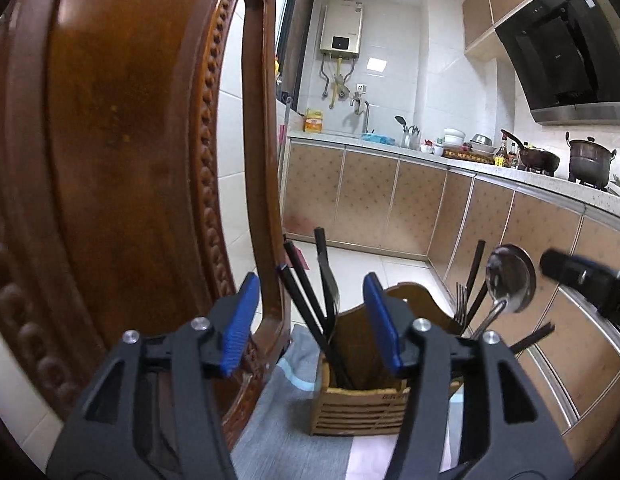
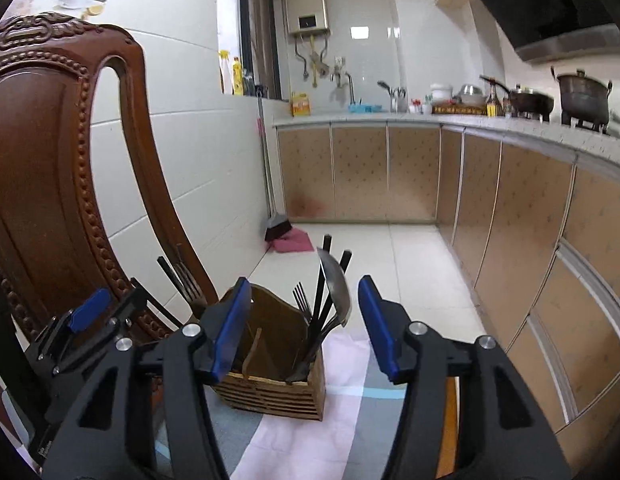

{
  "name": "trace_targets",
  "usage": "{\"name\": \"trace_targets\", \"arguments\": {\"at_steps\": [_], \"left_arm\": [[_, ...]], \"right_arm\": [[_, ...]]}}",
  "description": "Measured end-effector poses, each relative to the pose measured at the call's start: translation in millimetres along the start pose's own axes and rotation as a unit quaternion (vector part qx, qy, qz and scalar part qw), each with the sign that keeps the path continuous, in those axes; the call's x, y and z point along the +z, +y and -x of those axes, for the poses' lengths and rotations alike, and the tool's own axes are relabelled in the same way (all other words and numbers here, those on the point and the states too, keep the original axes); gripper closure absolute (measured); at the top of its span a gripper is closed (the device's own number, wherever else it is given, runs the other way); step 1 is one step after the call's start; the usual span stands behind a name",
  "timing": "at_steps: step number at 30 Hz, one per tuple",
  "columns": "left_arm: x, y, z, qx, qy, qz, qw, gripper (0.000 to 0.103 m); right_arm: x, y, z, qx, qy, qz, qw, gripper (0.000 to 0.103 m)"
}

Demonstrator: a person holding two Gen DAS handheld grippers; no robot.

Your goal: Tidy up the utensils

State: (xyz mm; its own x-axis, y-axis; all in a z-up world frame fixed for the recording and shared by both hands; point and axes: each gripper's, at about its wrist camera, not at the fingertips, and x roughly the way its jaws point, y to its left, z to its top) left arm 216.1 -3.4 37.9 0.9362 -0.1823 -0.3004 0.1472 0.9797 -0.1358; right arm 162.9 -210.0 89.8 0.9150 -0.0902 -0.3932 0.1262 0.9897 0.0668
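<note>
Big carved wooden chair (image 2: 50, 152) takes up the left, with the kitchen cabinets (image 2: 509, 208) running off to the far right. A striped cloth (image 2: 302, 432) covers the surface the wooden caddy (image 2: 270, 392) sits on, just right of the chair back. The caddy is right in front of both grippers, near and a bit below the fingers.

Chopsticks (image 1: 306, 300) lean in its left compartment; forks (image 2: 304, 304), a spoon (image 2: 335, 284) and more dark chopsticks stand in the right one, all roughly upright with handles tilted outward.

The left gripper (image 1: 310, 316) is open, nothing between the fingers, and sits in front of the left compartment. The right gripper (image 2: 300, 320) is open and empty too, lined up on the right compartment, so I'd guess each hand takes its own side. Anything to be grabbed stands tall, so the fingers would close across the shaft.
</note>
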Motion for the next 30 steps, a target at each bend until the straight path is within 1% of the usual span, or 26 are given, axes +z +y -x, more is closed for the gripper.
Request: {"name": "trace_targets", "arguments": {"at_steps": [2,4,5,7,9,10,11,12,15,18,20,21,25,30], "left_arm": [[-2,0,6,0.003,0.002,0.001,1.0000,0.043],[-4,1,14,0.005,0.004,-0.001,1.0000,0.034],[-5,1,18,0.003,0.004,-0.002,1.0000,0.032],[-8,0,29,0.008,0.012,-0.011,0.9998,0.021],[-12,-2,41,0.018,0.030,-0.024,0.9991,0.013],[-14,-3,48,0.021,0.037,-0.027,0.9987,0.007],[-15,-5,54,0.027,0.048,-0.031,0.9980,0.005],[-18,-7,64,0.035,0.058,-0.036,0.9971,0.004],[-24,-14,87,0.052,0.072,-0.059,0.9943,0.004],[-32,-23,107,0.070,0.078,-0.092,0.9902,0.004],[-34,-25,120,0.070,0.079,-0.097,0.9897,0.004],[-35,-25,128,0.064,0.079,-0.094,0.9903,0.004],[-30,-22,150,0.051,0.076,-0.083,0.9923,0.004],[-22,-22,170,0.048,0.064,-0.080,0.9936,0.004]], "right_arm": [[0,1,16,-0.005,-0.016,0.009,1.000,0.042],[0,1,32,-0.011,-0.031,0.014,0.999,0.038],[0,1,40,-0.012,-0.035,0.015,0.999,0.034],[-3,-1,57,-0.016,-0.043,0.015,0.999,0.026],[-10,-5,70,-0.031,-0.042,0.014,0.999,0.011],[-17,-9,76,-0.043,-0.036,0.012,0.998,0.008],[-22,-11,79,-0.053,-0.028,0.011,0.998,0.005],[-29,-13,82,-0.063,-0.017,0.010,0.998,0.003],[-51,-21,84,-0.093,0.035,0.012,0.995,0.003],[-70,-26,90,-0.106,0.058,0.007,0.993,0.003],[-79,-24,96,-0.116,0.062,0.016,0.991,0.003],[-81,-23,98,-0.117,0.062,0.019,0.991,0.003],[-86,-14,118,-0.114,0.050,0.027,0.992,0.003],[-86,-1,133,-0.106,0.046,0.036,0.993,0.003]]}}
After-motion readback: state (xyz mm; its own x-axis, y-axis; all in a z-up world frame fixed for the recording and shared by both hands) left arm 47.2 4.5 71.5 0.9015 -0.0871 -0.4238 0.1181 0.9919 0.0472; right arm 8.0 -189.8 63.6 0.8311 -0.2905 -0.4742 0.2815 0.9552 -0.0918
